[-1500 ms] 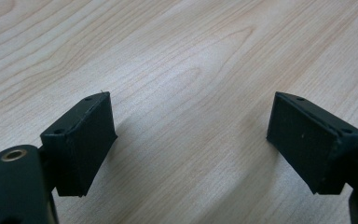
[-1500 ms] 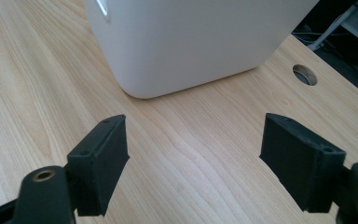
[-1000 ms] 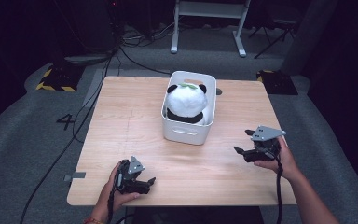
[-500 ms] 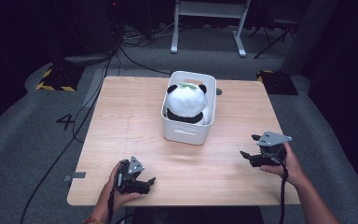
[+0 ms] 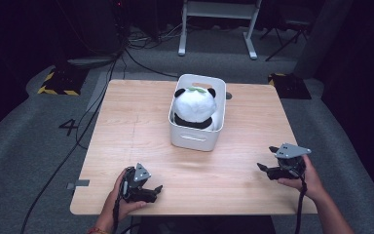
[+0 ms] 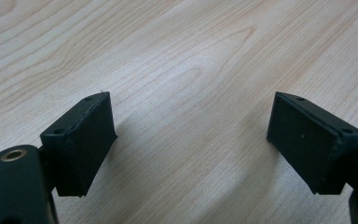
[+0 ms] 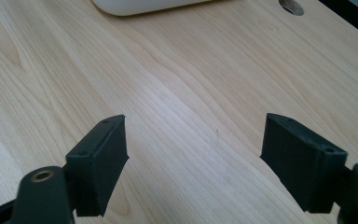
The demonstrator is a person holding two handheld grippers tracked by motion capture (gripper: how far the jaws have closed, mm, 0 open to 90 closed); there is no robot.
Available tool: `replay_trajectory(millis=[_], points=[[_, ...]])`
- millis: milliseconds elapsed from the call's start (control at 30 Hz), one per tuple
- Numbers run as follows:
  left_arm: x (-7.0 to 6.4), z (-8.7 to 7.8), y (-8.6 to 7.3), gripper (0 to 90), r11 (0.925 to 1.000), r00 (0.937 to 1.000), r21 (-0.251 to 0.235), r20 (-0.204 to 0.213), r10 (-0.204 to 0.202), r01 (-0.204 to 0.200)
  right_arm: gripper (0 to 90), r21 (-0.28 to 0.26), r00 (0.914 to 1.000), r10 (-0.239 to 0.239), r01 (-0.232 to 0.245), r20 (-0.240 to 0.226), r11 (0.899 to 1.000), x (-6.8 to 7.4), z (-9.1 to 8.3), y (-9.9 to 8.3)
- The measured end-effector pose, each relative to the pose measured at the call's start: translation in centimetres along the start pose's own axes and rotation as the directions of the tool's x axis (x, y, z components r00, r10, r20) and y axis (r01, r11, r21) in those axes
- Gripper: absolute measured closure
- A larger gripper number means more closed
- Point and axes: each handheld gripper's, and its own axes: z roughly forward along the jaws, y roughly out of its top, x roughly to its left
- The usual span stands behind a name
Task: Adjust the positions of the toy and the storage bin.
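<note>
A white rectangular plastic bin [image 5: 197,136] sits on the light wooden desk [image 5: 126,141], and a black-and-white plush panda [image 5: 195,105] sits inside it. My left tool [image 5: 157,190] rests on the desk well short of the bin, toward its near-left side, jaws spread wide with nothing between them. My right tool [image 5: 268,158] is near the bin's near-right side, well apart from it, also released and empty above bare wood.

Dark lab or studio, grey carpet [image 5: 39,146], floor cables [image 5: 141,44], hazard-striped tape [image 5: 56,91]
</note>
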Motion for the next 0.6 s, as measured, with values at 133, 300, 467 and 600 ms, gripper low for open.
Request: replay_trajectory(millis=[133,300,467,600], points=[[0.0,0.0,0.0,15.1,1.0,1.0,0.0,0.0,0.001,-0.001,22.3,0.004,1.0,0.001,-0.001,0.005,1.0,-0.1,-0.2,-0.7],[0.0,0.0,0.0,15.1,1.0,1.0,0.0,-0.001,0.001,-0.001,22.0,0.01,0.9999,0.012,-0.012,0.004,1.0,0.0,-0.3,-1.6],[0.0,0.0,0.0,15.1,1.0,1.0,0.0,0.0,0.0,0.0,22.0,0.023,0.9999,0.013,-0.013,0.0,1.0,-0.1,-0.3,-2.5],[0.0,0.0,0.0,15.1,1.0,1.0,0.0,0.001,-0.001,0.001,21.8,0.024,0.9998,0.022,-0.022,0.002,0.999,0.0,-0.4,-3.2]])
